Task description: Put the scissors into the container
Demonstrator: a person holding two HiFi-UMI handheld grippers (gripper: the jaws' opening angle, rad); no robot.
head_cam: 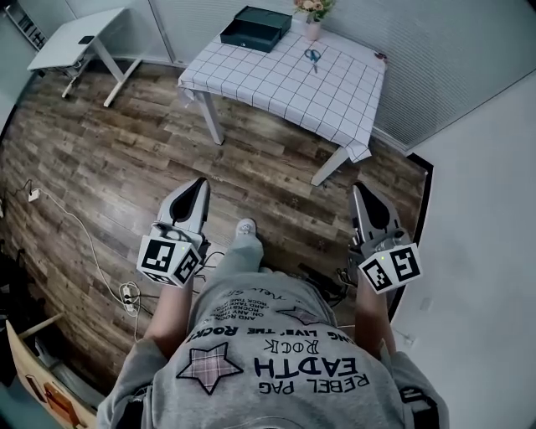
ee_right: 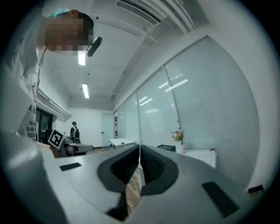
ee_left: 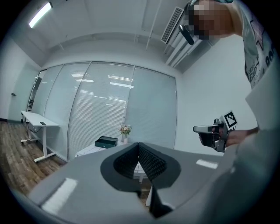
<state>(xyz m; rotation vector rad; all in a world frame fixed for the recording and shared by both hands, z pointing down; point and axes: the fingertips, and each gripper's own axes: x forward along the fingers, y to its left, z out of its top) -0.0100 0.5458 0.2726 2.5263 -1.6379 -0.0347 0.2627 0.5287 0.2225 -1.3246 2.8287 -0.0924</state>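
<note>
The scissors (head_cam: pixel 312 57), with blue handles, lie on the white checked table (head_cam: pixel 276 84) far ahead. A dark green container (head_cam: pixel 255 28) stands at the table's back edge, and it also shows small in the left gripper view as the container (ee_left: pixel 106 141) and in the right gripper view as the container (ee_right: pixel 166 148). My left gripper (head_cam: pixel 199 188) and right gripper (head_cam: pixel 359 193) are held level at waist height, well short of the table. Both have their jaws together with nothing between them, as the left gripper (ee_left: pixel 138 145) and the right gripper (ee_right: pixel 139 148) show in their own views.
A vase of flowers (head_cam: pixel 314 18) stands next to the container. A white desk (head_cam: pixel 79 38) is at the far left. A power strip and cable (head_cam: pixel 126 293) lie on the wooden floor to my left. Glass walls with blinds run behind the table. A person (ee_right: pixel 74 131) stands far off.
</note>
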